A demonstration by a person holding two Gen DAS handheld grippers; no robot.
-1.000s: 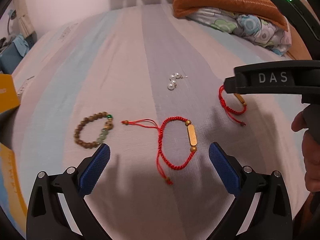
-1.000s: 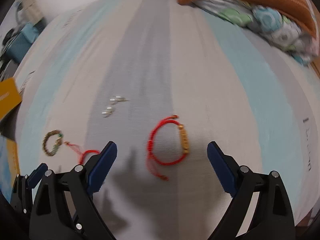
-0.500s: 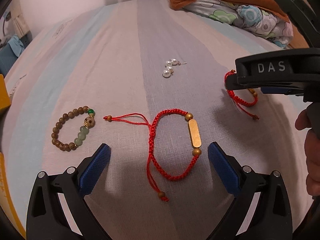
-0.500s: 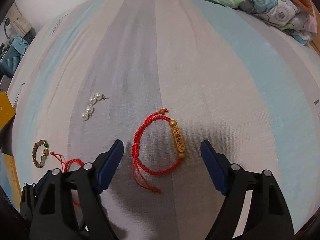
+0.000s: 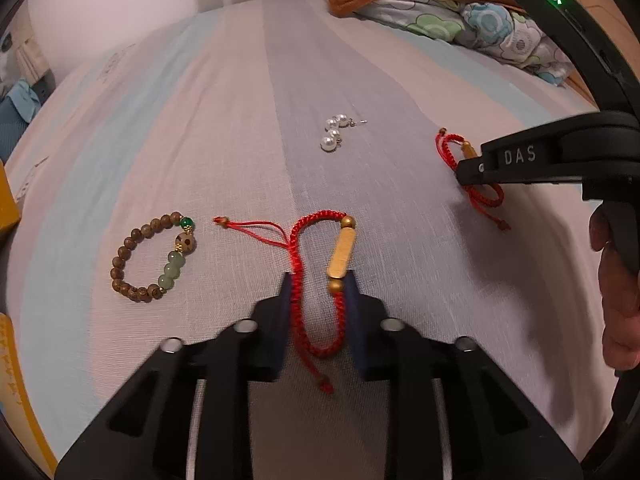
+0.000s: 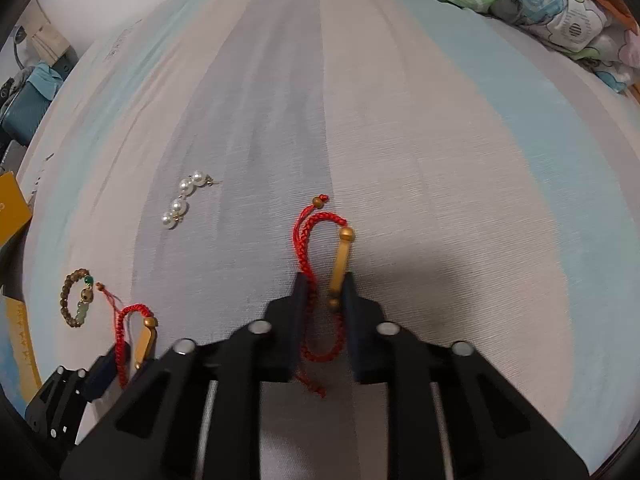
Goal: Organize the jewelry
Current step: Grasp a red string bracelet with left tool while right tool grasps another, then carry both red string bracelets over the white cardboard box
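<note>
On the striped bedsheet, my left gripper (image 5: 318, 282) is shut on a red cord bracelet with a gold bar (image 5: 342, 252), squeezing its loop narrow. My right gripper (image 6: 323, 282) is shut on a second red cord bracelet with a gold bar (image 6: 340, 260) in the same way. That second bracelet shows under the right gripper in the left wrist view (image 5: 450, 150). A brown and green bead bracelet (image 5: 150, 258) lies left of the left gripper. A pearl earring (image 5: 334, 132) lies farther back, between the two grippers.
Folded quilts and a floral pillow (image 5: 460, 20) lie at the far right of the bed. A yellow box (image 6: 12, 212) sits at the left edge. The left gripper appears at the lower left of the right wrist view (image 6: 124, 354).
Both grippers have moved forward and down onto the bed and closed, each pinching its red bracelet's loop narrow between the pads.
</note>
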